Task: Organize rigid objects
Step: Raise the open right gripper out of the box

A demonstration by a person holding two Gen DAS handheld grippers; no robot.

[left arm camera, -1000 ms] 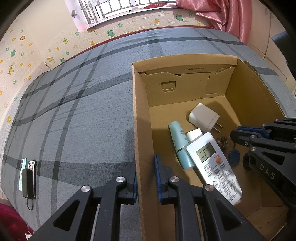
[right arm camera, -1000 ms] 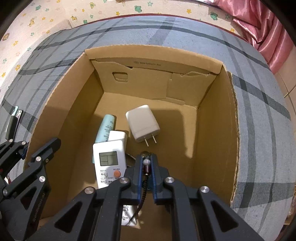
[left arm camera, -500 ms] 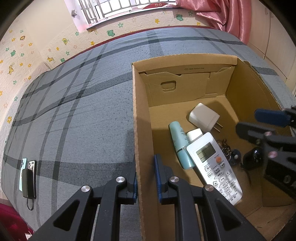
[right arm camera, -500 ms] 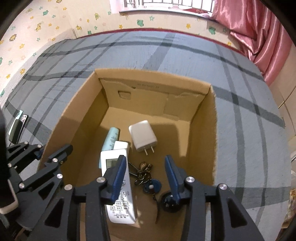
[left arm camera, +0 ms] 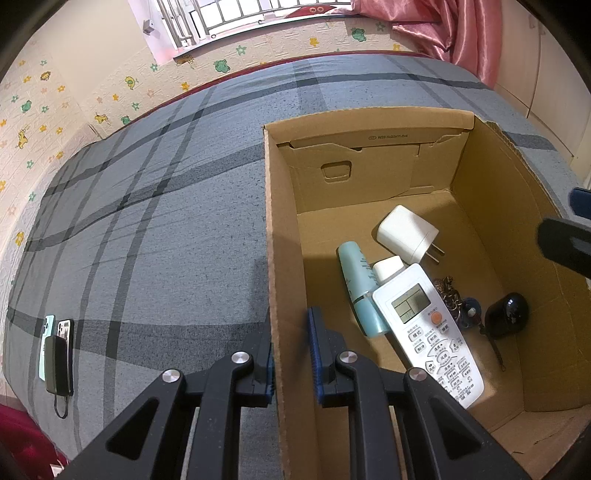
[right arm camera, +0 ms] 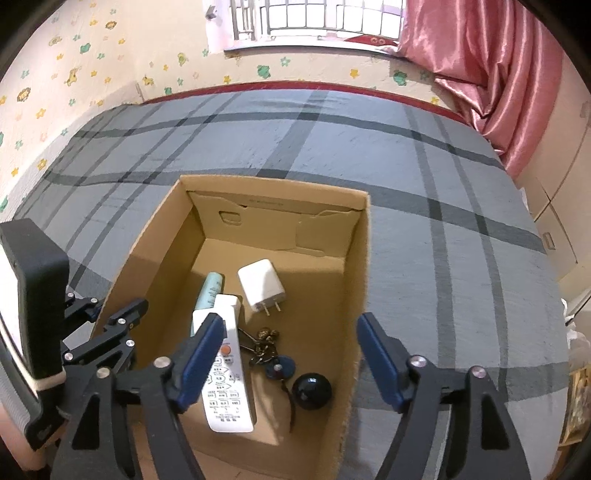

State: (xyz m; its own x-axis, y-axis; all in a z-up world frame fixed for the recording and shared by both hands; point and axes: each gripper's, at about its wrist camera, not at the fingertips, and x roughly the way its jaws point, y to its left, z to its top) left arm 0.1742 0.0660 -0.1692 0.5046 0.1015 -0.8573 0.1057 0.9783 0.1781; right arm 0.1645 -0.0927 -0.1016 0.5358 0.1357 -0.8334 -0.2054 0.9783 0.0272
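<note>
in the box (right arm camera: 364,258) on the bed (right arm camera: 424,155): charger (right arm camera: 261,284) behind remote (right arm camera: 227,373), keys (right arm camera: 271,350) right of it

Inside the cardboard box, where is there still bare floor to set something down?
Bare floor lies along the cardboard box's right wall, beside the white charger, and before its far wall. Crowded: the remote, teal tube and keys at left and centre.

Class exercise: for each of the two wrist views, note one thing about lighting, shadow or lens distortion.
Left wrist view: fisheye bends the cardboard box rim, and the near wall shades the floor beside the teal tube. Right wrist view: the window is blown out bright, corners are vignetted black, and the bed cover stripes curve.
</note>
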